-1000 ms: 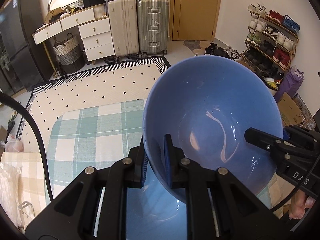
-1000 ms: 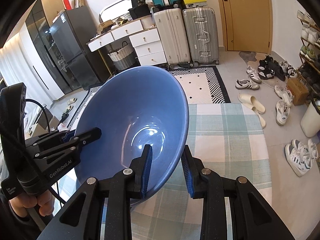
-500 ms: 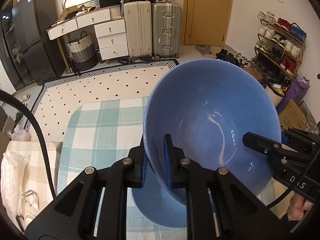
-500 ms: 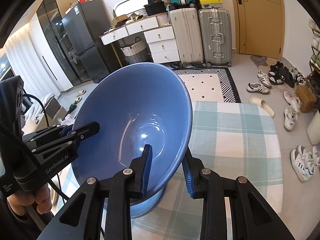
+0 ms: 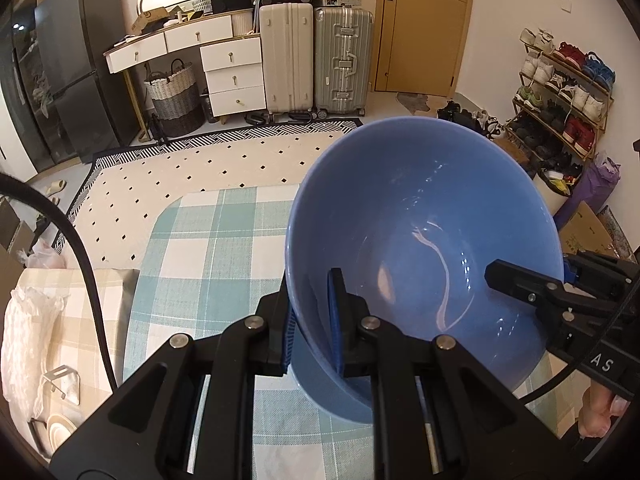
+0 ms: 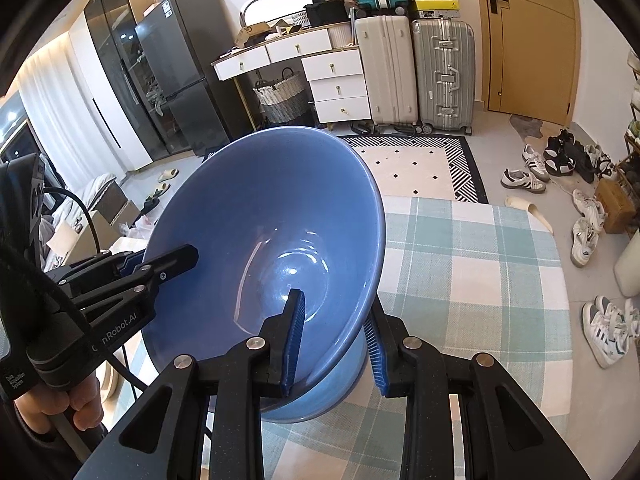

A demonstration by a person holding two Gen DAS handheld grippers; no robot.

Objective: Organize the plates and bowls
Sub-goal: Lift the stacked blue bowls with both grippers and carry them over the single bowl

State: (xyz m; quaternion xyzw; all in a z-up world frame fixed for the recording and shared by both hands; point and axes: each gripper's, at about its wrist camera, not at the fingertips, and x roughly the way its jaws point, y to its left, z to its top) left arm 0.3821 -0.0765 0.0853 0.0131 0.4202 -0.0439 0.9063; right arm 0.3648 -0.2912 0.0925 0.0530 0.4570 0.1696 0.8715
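Two grippers share one glossy blue bowl, which we hold tilted above a table draped in a teal-and-white checked cloth. Our left gripper pinches the near rim tightly, one ribbed blue pad inside the wall and one outside. Our right gripper straddles the opposite rim in the same manner, its jaws set a little wider; whether the outer pad presses the wall we cannot tell from its own camera. The bowl is smooth glazed ceramic, deep and flaring, with window light streaking its inner curve (its foot shows below the rim as a paler blue ring). Both tools are matte black plastic with steel screw heads. Beyond the woven cloth lies a cream rug dotted with black diamonds and edged in black-and-white stripes. Against the far wall stand two ribbed hard-shell suitcases, a white drawer unit, a wicker basket and a dark refrigerator. Shoes lie scattered on the pale floor near a wooden door.
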